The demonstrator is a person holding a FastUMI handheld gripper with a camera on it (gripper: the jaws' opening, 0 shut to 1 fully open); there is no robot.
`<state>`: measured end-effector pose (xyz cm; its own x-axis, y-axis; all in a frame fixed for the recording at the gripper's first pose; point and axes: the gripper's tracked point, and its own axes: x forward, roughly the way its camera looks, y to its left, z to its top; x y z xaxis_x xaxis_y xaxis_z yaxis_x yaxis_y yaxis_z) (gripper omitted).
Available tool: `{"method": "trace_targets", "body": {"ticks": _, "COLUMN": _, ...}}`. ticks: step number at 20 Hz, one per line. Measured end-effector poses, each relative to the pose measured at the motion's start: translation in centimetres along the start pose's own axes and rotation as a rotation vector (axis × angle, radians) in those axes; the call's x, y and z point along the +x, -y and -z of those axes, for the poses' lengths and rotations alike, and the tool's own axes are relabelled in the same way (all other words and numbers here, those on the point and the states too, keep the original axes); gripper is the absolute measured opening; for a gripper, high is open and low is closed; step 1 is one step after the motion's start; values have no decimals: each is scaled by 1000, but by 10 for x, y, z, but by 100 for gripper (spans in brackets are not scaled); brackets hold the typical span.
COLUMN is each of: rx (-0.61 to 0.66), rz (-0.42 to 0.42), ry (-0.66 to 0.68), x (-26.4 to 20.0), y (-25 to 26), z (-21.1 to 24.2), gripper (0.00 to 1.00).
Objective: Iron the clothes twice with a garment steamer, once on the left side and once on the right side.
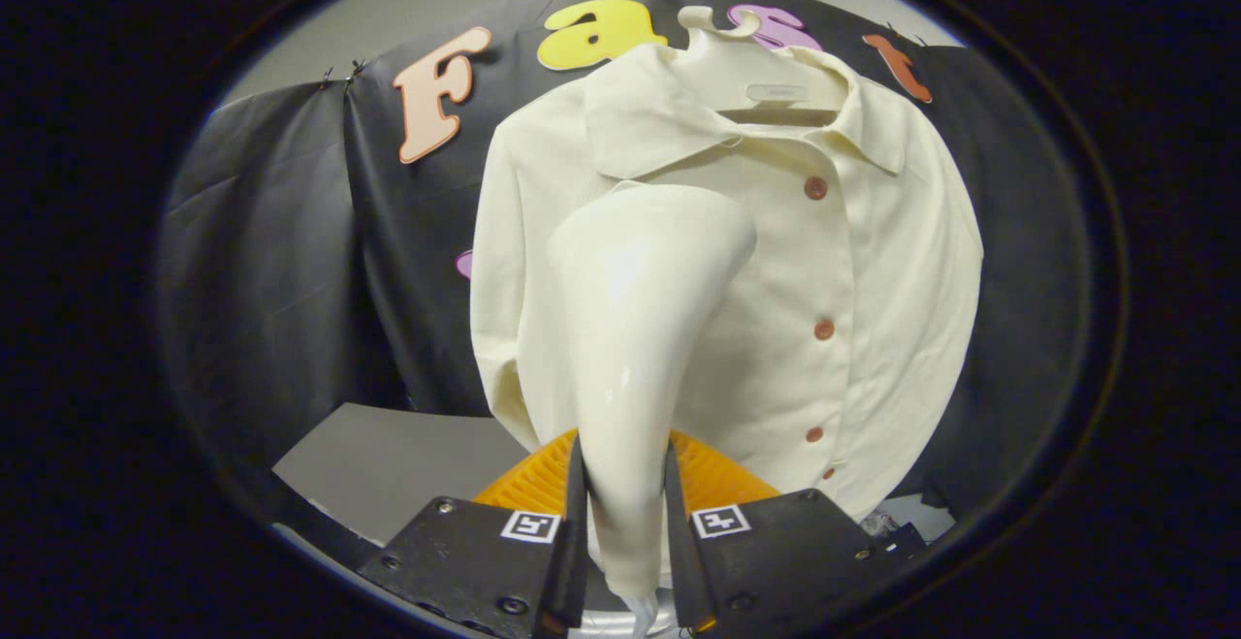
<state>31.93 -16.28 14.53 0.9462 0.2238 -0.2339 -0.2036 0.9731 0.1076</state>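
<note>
A cream button-up shirt with reddish buttons hangs on a pale hanger against the booth's black cloth wall. My gripper is shut on the handle of a glossy cream garment steamer. The steamer rises from between my fingers, and its wide head lies against or just before the shirt's left front panel, below the collar. The steamer hides part of that panel. A white cord end trails from the handle's base.
A grey table top lies below the shirt, to the left of my fingers. The black cloth wall hangs in folds behind and to both sides of the shirt.
</note>
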Motion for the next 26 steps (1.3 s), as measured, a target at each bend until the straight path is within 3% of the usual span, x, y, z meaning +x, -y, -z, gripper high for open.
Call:
{"method": "trace_targets", "body": {"ticks": 14, "rx": 4, "rz": -4, "ry": -131, "x": 7, "y": 13, "z": 84, "gripper": 36}}
{"method": "trace_targets", "body": {"ticks": 26, "rx": 45, "rz": 22, "ry": -268, "x": 10, "y": 30, "z": 187, "gripper": 36}}
